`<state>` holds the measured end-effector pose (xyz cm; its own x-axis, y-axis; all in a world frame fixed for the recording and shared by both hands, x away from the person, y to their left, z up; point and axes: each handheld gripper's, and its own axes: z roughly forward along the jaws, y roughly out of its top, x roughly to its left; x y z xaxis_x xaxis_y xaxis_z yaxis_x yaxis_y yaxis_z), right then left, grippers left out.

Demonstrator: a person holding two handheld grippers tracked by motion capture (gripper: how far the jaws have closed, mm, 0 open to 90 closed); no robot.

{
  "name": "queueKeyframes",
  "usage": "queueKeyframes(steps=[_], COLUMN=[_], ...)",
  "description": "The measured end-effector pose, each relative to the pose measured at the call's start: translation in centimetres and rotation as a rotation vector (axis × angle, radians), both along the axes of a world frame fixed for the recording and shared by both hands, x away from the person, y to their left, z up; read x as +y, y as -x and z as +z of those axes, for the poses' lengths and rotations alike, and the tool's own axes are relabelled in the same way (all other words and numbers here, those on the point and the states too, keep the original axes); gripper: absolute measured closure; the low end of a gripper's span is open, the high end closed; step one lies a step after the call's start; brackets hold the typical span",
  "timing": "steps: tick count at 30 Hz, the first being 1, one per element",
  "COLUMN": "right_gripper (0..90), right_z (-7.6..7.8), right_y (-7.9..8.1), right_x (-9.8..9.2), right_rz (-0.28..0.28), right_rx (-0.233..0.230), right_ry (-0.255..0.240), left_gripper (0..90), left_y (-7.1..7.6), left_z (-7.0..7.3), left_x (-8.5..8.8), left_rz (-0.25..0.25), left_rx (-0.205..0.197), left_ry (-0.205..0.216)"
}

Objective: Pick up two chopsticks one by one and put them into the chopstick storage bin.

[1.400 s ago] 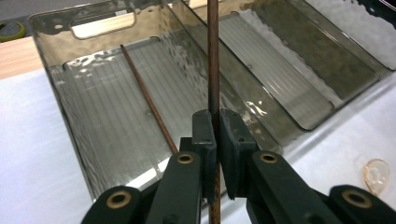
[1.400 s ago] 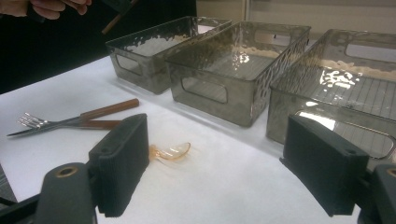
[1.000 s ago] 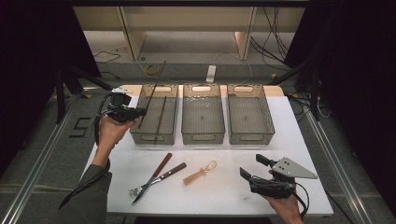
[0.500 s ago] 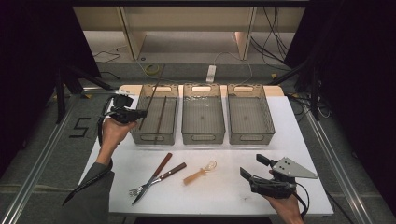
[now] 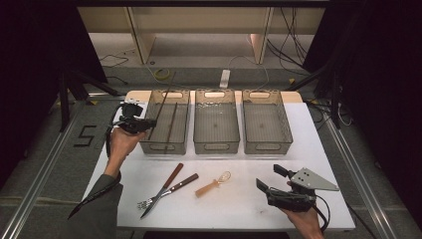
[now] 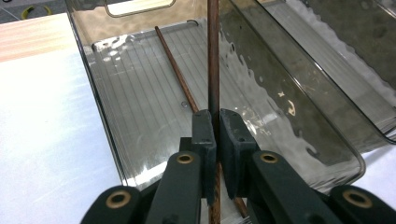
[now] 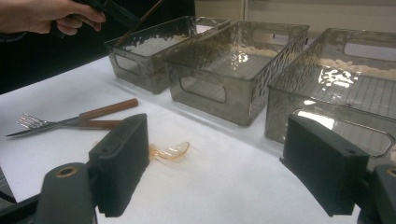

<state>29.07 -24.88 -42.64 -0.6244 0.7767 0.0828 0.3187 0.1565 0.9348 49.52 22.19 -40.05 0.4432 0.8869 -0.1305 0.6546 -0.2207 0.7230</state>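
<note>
Little has changed since the earlier frames: the left gripper (image 5: 141,124) is held at the left bin's (image 5: 147,148) near-left corner as before, barely shifted. Its jaws are clamped on a chopstick (image 6: 214,56), whose long axis runs up and away over the bin, above a second chopstick (image 6: 177,70) lying on the bin floor. The left hand is thus the nearer one for the drop. The right gripper (image 5: 273,182) is kept wide open and empty near the spoon (image 5: 214,183). A "5" (image 5: 85,135) is read on the floor.
</note>
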Motion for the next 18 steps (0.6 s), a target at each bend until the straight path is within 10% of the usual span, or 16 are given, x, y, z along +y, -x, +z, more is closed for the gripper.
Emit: queueKeyframes(steps=[18], right_gripper=[23.1], right_z=[0.06], right_y=[0.04], right_x=[-0.05], right_rz=[0.0], right_rx=[-0.006], right_ry=[0.0], left_gripper=[82.5], left_y=[0.04], left_z=[-0.94], left_x=[-0.08], left_rz=[0.025], left_rx=[0.02], left_ry=[-0.015])
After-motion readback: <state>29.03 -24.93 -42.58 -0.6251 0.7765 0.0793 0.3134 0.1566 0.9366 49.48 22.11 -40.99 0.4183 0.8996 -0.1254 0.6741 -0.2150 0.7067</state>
